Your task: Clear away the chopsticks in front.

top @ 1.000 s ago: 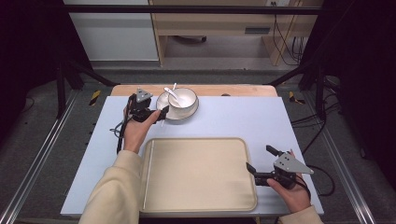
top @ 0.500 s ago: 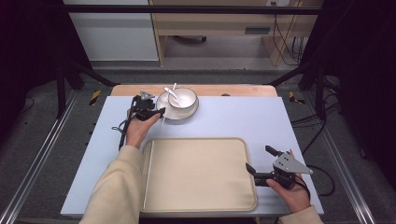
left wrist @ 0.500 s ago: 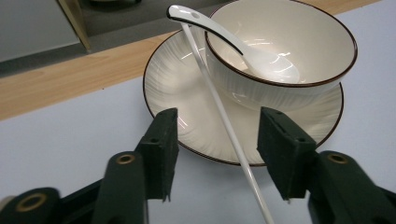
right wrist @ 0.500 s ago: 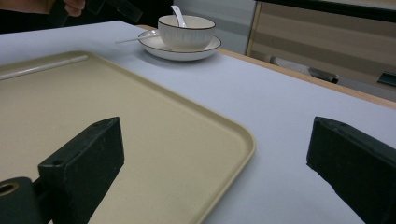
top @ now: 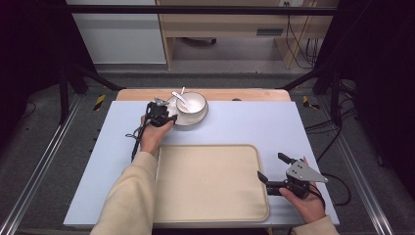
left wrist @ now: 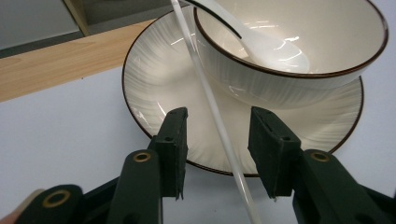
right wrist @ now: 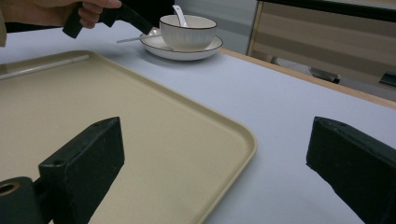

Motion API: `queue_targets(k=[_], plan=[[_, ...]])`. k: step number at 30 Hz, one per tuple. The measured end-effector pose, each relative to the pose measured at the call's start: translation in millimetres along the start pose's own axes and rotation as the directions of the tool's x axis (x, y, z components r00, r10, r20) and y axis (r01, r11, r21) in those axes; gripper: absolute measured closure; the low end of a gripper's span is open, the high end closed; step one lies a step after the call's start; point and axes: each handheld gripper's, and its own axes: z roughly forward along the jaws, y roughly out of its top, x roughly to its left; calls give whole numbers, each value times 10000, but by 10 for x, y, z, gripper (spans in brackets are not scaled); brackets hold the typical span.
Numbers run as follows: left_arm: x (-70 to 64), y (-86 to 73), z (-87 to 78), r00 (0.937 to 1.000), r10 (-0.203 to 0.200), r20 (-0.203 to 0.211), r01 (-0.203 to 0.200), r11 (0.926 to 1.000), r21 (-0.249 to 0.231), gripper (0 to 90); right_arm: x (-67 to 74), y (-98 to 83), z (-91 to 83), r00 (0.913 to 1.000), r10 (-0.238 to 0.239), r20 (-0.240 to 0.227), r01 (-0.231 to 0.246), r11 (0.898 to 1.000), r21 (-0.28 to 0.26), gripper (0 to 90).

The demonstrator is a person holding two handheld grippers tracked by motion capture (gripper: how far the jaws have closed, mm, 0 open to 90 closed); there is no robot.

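- The left gripper (left wrist: 219,154) has hard, matte black jaws with flat rectangular pads; they stand partly apart and have just been closing, with a thin white stick (left wrist: 212,107) running up between them
- The pads do not press on the stick: it passes through the gap nearer the right-hand pad in the left gripper view, and whether it brushes that pad cannot be told
- The stick is slim, smooth and straight, lying across the plate (left wrist: 154,79) and leaning past the side of the bowl (left wrist: 289,70)
- The plate is glossy off-white ceramic, round and shallow, with fine radial ribbing and a thin dark rim line; the jaw tips hang over its near edge
- The bowl sits on the plate, same glazed ware with ribbed outside and dark rim, and holds a smooth white ceramic spoon (left wrist: 261,42)
- In the high view the plate and bowl (top: 192,104) stand at the far middle of the pale blue table mat (top: 254,122), just by the left gripper (top: 166,117)
- The right gripper (top: 274,171) rests at the right edge of a beige, matte plastic tray (top: 210,181) with rounded corners, its jaws wide apart and holding nothing
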Motion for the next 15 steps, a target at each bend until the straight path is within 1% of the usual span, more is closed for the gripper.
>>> queue_targets(k=[1, 2, 3, 4, 6, 7, 8, 9, 11, 13, 15], plan=[[-8, -9, 21, 10000, 42, 63, -42, 10000, -27, 585, 1, 0, 1, 10000, 0, -3, 0, 10000, 6, 44], [-13, -13, 31, 9998, 174, -16, -174, 9998, 21, 595, 1, -1, 3, 10000, -9, -10, 9, 10000, 15, 44], [-13, -13, 31, 9998, 174, -16, -174, 9998, 21, 601, 1, -1, 3, 10000, -9, -10, 9, 10000, 15, 44], [-20, -15, 41, 9994, 262, -242, -262, 9997, 4, 601, 2, -1, 3, 10000, -12, -5, 12, 10000, 19, 44], [-22, -13, 51, 9999, 63, -139, -64, 9999, -124, 629, 2, -2, 3, 10000, -12, -14, 12, 10000, 22, 43], [-28, -11, 56, 9997, 125, -186, -127, 9999, -92, 637, 2, -2, 3, 10000, -11, -18, 11, 10000, 17, 43], [-40, -16, 71, 9997, 97, -206, -99, 9999, -110, 638, 0, -3, 3, 10000, -8, -14, 8, 10000, 12, 43], [-42, -21, 78, 9997, 135, -203, -136, 9999, -58, 641, -2, -2, 3, 10000, -2, -17, 2, 10000, 3, 43], [-54, -35, 99, 9990, 278, -347, -274, 9996, 117, 649, -2, -2, 2, 10000, -5, -21, 5, 10000, 7, 43], [-64, -43, 118, 9991, 306, -277, -302, 9994, 139, 659, 1, -2, 3, 10000, -6, -43, 6, 10000, 15, 43], [-79, -46, 130, 9990, 317, -324, -312, 9994, 152, 677, 3, -2, 4, 10000, -10, -53, 10, 10000, 18, 43]])
